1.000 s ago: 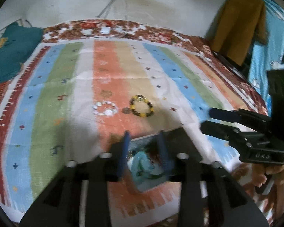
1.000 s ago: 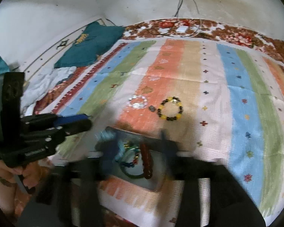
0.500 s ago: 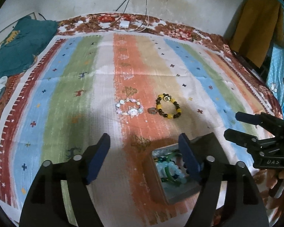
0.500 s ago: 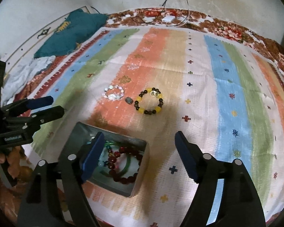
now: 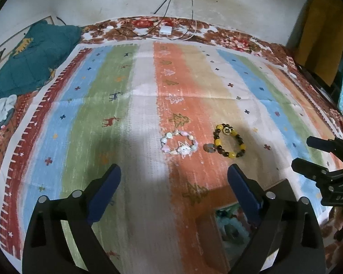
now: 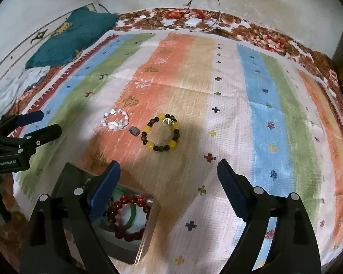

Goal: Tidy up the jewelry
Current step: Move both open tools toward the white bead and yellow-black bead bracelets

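Note:
On the striped cloth point(image 5: 144, 105) lie a pale pink-and-white bead bracelet point(image 5: 178, 146) point(image 6: 116, 119), a small grey stone point(image 5: 209, 148) point(image 6: 134, 131) and a yellow-and-dark bead bracelet point(image 5: 218, 141) point(image 6: 149, 145). Nearer me stands an open metal tin point(image 6: 146, 239) point(image 5: 208, 233) holding a red bead bracelet point(image 6: 130, 230) and a green bangle point(image 6: 133, 214). My left gripper point(image 5: 173, 167) point(image 6: 49, 122) hovers short of the pale bracelet, its jaws opening wide with nothing between them. My right gripper point(image 6: 168, 163) point(image 5: 301, 151) hovers short of the yellow bracelet, jaws also opening and empty.
A teal cushion point(image 5: 32, 64) and white laundry point(image 5: 0, 111) lie at the far left. A white charger with cables point(image 5: 165, 30) sits at the cloth's far edge by the wall. A mustard garment point(image 5: 322, 34) hangs at the right.
Both grippers went from narrow to wide open. Both drew away from over the tin toward the two bracelets, and the tin slid to the bottom of each view.

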The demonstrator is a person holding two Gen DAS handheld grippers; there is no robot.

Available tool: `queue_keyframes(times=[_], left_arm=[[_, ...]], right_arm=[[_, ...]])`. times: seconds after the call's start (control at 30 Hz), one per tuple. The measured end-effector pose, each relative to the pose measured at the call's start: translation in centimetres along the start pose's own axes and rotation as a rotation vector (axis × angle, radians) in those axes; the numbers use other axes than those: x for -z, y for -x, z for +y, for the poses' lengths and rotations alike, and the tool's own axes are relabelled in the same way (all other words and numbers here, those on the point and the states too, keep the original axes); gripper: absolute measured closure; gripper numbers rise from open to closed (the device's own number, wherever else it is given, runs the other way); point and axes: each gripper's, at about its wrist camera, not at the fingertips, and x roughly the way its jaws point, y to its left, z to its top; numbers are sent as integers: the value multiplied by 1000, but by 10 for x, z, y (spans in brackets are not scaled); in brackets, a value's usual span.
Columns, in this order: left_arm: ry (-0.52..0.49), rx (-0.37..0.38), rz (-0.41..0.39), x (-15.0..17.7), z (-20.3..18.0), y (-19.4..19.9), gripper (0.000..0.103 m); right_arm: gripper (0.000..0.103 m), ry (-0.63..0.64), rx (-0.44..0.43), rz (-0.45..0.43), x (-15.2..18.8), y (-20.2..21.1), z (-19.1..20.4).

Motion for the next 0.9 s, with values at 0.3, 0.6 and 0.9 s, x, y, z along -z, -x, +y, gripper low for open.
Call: queue_keyframes(times=[0.3,0.6,0.9], left_arm=[[-5,-4,8,-7,2,-16,6],[29,-9,23,-16,13,-32,6],[34,-13,41,-22,15,-47,6]], right_arm=[[12,-19,13,12,-8,-12,-6],[12,-30,18,43,-16,-31,-12],[12,-19,3,64,-22,-46,-9]])
